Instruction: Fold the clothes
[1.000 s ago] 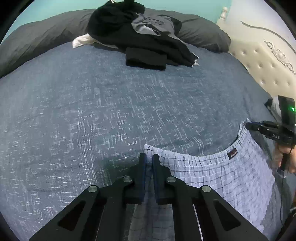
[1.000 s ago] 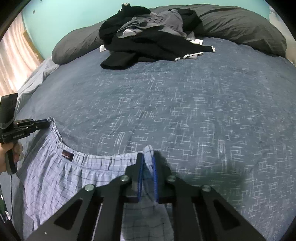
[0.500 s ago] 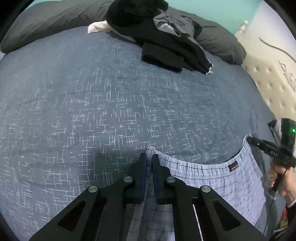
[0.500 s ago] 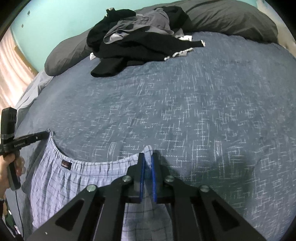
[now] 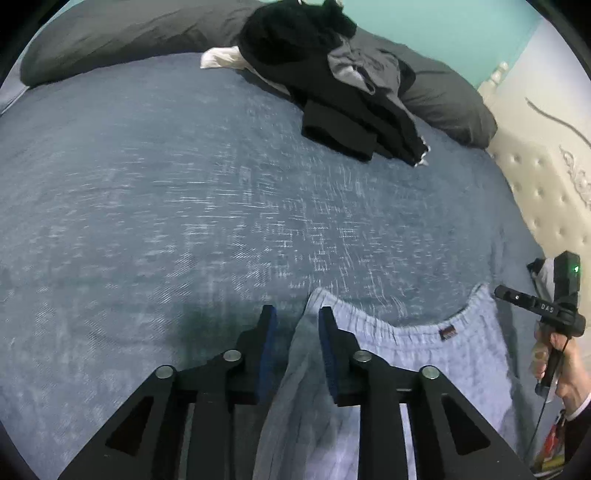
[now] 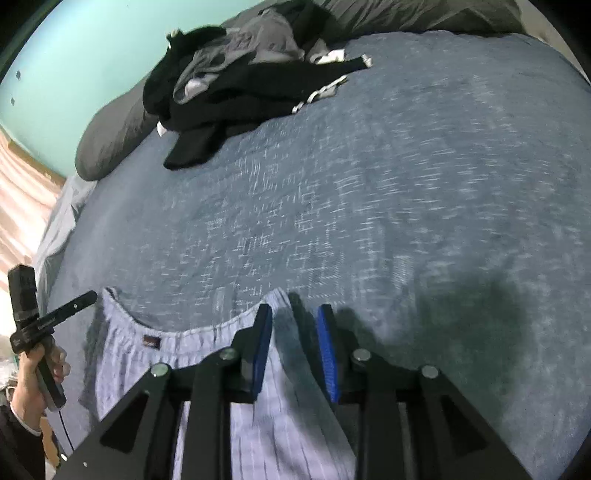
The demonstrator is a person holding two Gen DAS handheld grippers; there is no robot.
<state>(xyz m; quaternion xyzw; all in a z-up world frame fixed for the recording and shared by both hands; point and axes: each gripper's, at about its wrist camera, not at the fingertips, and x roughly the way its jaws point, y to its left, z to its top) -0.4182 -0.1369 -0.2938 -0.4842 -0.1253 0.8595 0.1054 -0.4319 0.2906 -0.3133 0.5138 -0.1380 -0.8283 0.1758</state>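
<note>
Obscured: check pattern of the pale blue checked cotton shorts (image 5: 424, 354) blurred; legs cut off below
Surface: blue-grey woven bedspread (image 5: 184, 206), dark grey pillows (image 5: 122, 33), tufted cream headboard (image 5: 554, 192), mint wall (image 6: 74, 74)
Clutter: heap of black and grey clothes (image 5: 332, 85) near pillows
Shorts: flat at near edge, elastic waistband toward pillows
Left gripper (image 5: 297, 319): jaws opening, waistband corner loose between
Right gripper (image 6: 293, 317): jaws opening, opposite corner loose between
</note>
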